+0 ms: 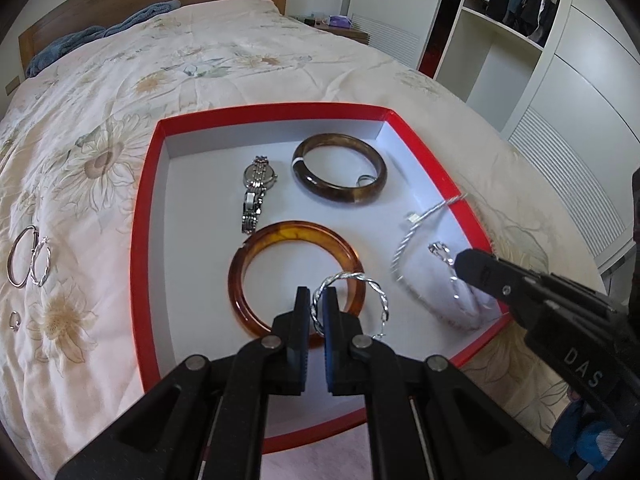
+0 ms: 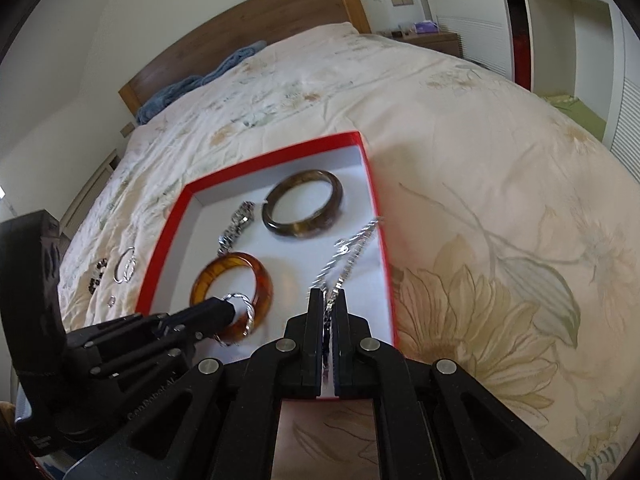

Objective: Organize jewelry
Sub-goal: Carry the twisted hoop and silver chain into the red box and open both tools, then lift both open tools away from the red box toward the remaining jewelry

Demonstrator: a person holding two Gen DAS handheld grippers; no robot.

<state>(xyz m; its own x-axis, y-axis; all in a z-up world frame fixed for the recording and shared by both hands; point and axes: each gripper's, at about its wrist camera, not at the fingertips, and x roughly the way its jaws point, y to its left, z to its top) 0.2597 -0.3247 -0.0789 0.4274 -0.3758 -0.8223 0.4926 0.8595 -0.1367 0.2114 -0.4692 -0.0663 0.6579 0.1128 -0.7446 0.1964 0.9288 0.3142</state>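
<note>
A red box [image 1: 148,184] with a white floor lies on the bed. It holds an amber bangle [image 1: 240,272], a dark brown bangle [image 1: 340,196] and a silver watch [image 1: 256,188]. My left gripper [image 1: 316,296] is shut on a twisted silver hoop [image 1: 352,280], which hangs over the amber bangle's near side. My right gripper [image 2: 329,300] is shut on a thin silver bangle [image 2: 352,252] over the box's right side, its far end near the red rim [image 2: 376,200]. Each gripper shows in the other's view: the right gripper [image 1: 460,264], the left gripper [image 2: 228,308].
Left of the box, two silver hoops [image 1: 28,258] and a small ring [image 1: 14,320] lie on the floral quilt. A dark beaded piece [image 2: 96,276] lies near them. A small ring [image 1: 365,180] sits inside the dark bangle. Blue towel [image 1: 100,32] by the headboard; wardrobe at right.
</note>
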